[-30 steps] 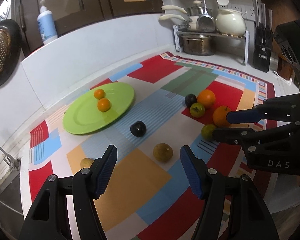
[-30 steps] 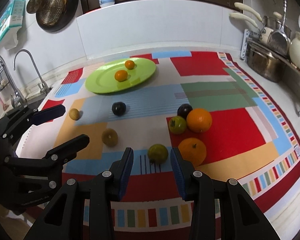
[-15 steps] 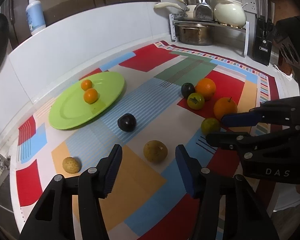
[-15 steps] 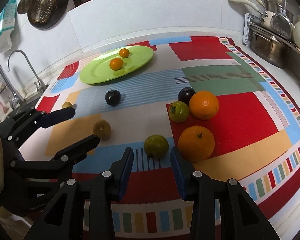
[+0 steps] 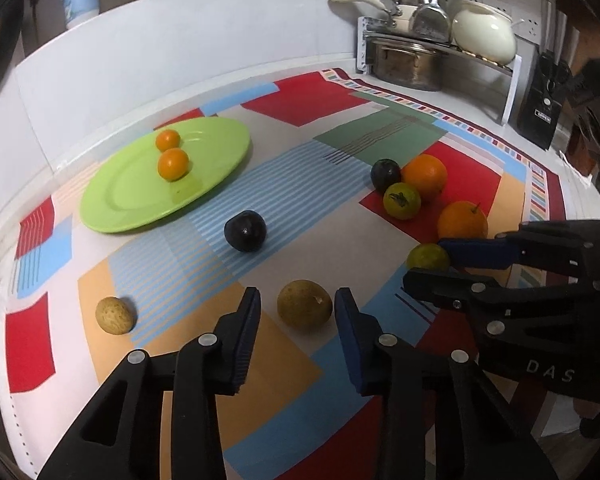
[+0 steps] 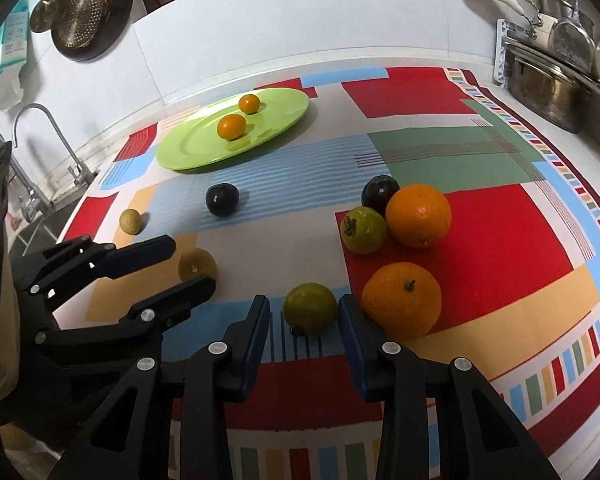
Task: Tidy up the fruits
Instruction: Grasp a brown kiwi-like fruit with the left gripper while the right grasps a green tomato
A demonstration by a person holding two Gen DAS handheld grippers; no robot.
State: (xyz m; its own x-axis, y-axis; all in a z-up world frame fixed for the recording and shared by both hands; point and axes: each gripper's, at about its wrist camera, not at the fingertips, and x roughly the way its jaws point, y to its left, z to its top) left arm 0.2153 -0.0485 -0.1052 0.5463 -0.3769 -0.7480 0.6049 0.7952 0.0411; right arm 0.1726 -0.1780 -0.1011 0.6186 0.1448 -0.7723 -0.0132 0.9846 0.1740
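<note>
Your left wrist view looks low and close across the surface from the left; your right wrist view matches it from the right. Both share the green plate [image 5: 140, 196] [image 6: 204, 148].

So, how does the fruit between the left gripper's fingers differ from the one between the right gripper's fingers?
The brown fruit at the left gripper is dull tan; the green fruit at the right gripper is glossy yellow-green. The brown fruit lies alone; the green fruit sits close beside an orange. Both are round, on the mat, between open fingers, not gripped.

Your right gripper [image 6: 303, 322] sits spread around the green fruit [image 6: 310, 307], an orange [image 6: 401, 300] just beside.
</note>
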